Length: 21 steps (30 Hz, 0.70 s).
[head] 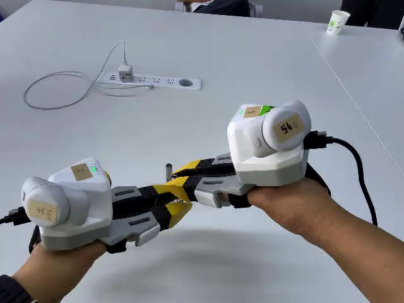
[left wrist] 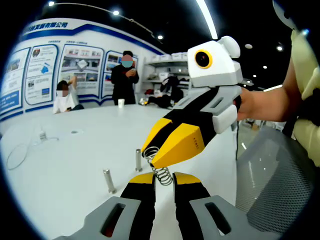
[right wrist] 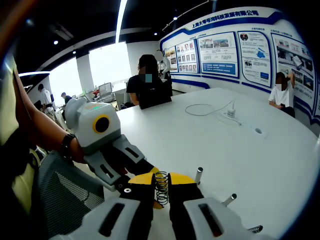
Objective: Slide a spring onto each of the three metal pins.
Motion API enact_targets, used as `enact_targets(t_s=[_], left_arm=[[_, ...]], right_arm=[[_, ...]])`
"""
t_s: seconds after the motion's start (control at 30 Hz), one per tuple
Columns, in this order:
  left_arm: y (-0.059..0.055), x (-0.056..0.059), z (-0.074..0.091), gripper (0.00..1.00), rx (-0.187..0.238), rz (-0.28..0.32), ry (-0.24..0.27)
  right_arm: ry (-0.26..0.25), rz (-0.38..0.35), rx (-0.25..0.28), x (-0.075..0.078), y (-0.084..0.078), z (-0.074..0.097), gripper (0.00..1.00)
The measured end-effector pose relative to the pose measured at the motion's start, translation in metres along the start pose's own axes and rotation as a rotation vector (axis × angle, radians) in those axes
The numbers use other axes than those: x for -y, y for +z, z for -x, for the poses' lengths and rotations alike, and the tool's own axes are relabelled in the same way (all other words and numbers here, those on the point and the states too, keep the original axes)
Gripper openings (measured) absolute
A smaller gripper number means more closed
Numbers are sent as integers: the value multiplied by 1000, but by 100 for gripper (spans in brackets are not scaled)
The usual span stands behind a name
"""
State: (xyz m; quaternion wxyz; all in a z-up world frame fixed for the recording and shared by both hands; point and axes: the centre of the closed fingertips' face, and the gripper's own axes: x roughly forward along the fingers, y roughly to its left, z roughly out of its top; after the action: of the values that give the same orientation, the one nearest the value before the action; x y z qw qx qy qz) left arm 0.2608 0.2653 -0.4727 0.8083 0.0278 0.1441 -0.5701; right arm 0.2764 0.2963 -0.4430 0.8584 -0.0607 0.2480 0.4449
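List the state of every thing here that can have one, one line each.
left tool: shut on the spring
right tool: shut on the spring
spring: held by both tools, on no pin
near pin: upright, bare
far pin: upright, bare
charger: plugged into the power strip
paper cup: upright

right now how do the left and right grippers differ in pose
The left gripper sits lower, the right gripper higher. The left points rightward, roughly level; the right angles down leftward. Shared: both yellow-and-black claws clamp the same spring.
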Motion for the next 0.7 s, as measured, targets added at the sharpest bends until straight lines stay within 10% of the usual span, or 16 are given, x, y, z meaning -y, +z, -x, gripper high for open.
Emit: enact_targets(t_s=[0.7], left_arm=[[0,-14,6,12,3,-19,41]], right_arm=[[-15,26,0,4,1,5,11]])
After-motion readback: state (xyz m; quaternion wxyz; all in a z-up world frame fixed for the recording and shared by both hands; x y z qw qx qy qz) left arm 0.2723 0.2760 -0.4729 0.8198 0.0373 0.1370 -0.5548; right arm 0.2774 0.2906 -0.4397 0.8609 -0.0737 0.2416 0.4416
